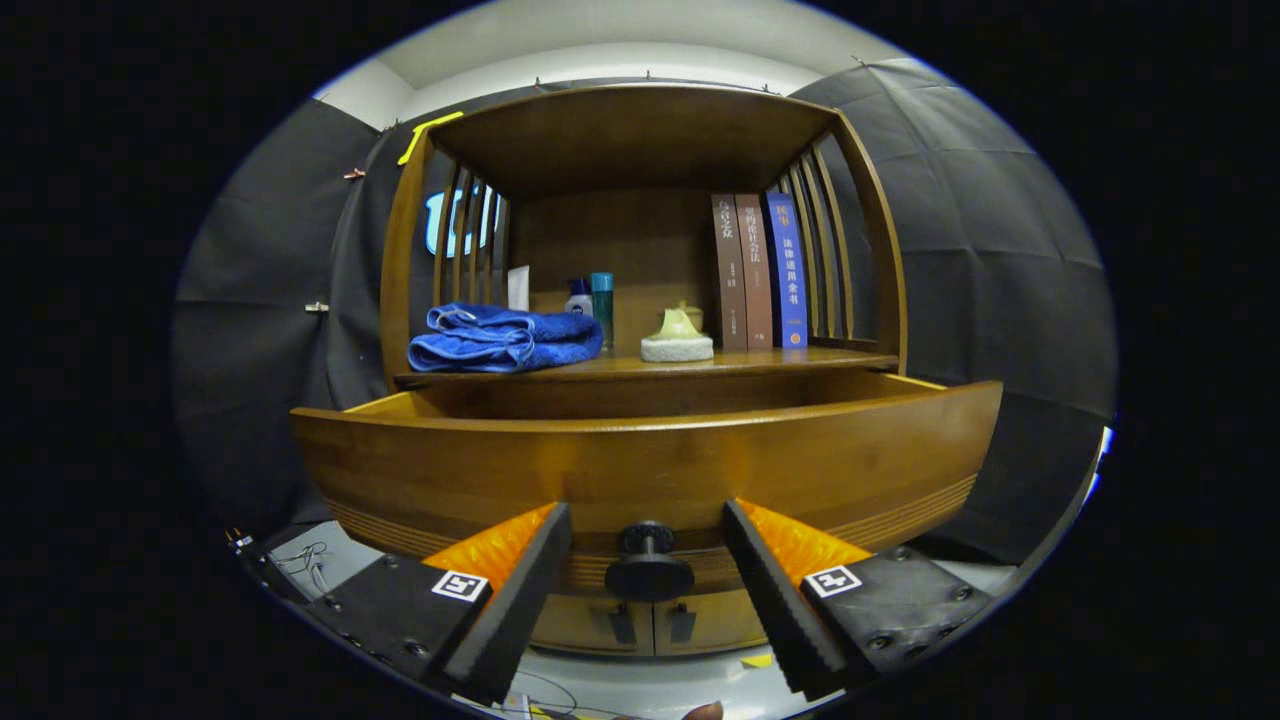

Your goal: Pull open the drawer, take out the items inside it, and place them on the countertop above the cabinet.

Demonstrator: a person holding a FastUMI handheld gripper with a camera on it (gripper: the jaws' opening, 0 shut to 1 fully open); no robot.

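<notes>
**Drawer's out, nothing lifted from it yet**

Tool [647,560] is spread wide and holding nothing; the knob [648,565] sits between its fingers with a clear gap on both sides. Just ahead, the drawer [640,470] is pulled well out, so I'd call step one done. Can't see inside from this low angle, so no idea what's in there. Beyond and above it, the surface [800,358] already carries a towel [500,338], bottles [592,300], a sponge thing [677,340] and books [760,270]. Emptying the drawer is still to do.
</notes>
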